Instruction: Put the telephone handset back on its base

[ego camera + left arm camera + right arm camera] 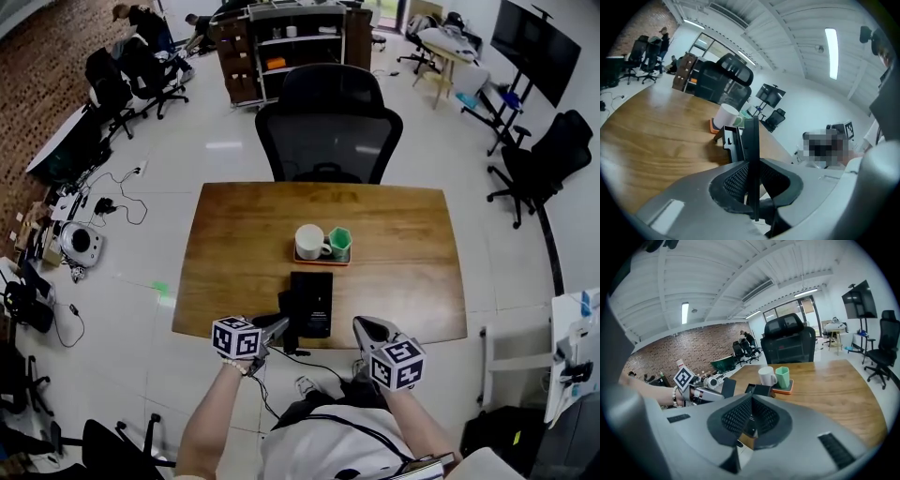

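Holding the handset (287, 320) in the left tool (278, 325): in the left gripper view the handset (752, 140) shows edge-on as a thin black slab, upright between the two pads, which are closed against its flat sides. It sits at the near left corner of the phone base (312, 302), not seated in the cradle. I cannot tell whether it touches the base.

Left arm: bare forearm reaching forward from the lower left, with a bead bracelet (234, 367) at the wrist. The tool is angled inward to the right, toward the base.

Right arm: forearm reaching forward from the lower right, with the right tool (361, 326) just off the near edge of the worktop (234, 253), to the right of the base and apart from it. In the right gripper view its jaws (751, 401) are together at the tips, with nothing between them.

Base: black, rectangular, near the middle of the worktop's near edge. Beyond it an orange tray (322, 260) carries a white mug (308, 241) on the left and a green cup (339, 242) on the right. A black office chair (328, 131) stands at the far side of the worktop.
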`<action>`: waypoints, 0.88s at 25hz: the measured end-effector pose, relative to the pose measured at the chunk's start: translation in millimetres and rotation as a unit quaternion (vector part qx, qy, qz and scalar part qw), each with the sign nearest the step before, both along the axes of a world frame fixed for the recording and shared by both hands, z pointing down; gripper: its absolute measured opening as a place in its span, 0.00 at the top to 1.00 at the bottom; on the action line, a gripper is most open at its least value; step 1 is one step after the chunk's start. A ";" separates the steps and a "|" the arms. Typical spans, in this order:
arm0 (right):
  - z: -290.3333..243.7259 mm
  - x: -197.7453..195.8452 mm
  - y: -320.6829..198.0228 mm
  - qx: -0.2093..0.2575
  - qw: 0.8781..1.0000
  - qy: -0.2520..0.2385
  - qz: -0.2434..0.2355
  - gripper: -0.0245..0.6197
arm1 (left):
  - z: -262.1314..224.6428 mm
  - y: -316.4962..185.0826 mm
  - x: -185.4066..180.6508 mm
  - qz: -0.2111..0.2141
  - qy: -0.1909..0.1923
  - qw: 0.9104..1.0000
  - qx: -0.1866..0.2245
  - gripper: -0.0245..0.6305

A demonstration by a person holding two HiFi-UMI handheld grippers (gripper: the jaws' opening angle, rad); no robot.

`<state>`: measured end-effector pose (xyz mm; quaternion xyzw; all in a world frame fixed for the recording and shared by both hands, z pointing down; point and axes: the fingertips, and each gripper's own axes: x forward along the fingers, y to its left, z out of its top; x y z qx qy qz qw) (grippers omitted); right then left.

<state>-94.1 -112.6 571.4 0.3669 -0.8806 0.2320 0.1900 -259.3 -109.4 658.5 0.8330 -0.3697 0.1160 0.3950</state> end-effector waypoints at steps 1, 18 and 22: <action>2.0 -1.6 -2.4 0.000 1.000 0.002 0.002 0.96 | 1.2 -5.5 1.5 0.018 0.010 1.000 -0.003 0.86; 21.8 -12.9 -23.2 -0.025 0.999 0.020 0.022 0.96 | 34.5 -50.4 19.1 0.137 0.125 0.980 -0.066 0.86; 24.4 -8.9 -22.5 -0.030 0.999 0.024 0.032 0.96 | 38.1 -53.0 21.8 0.148 0.149 0.975 -0.077 0.86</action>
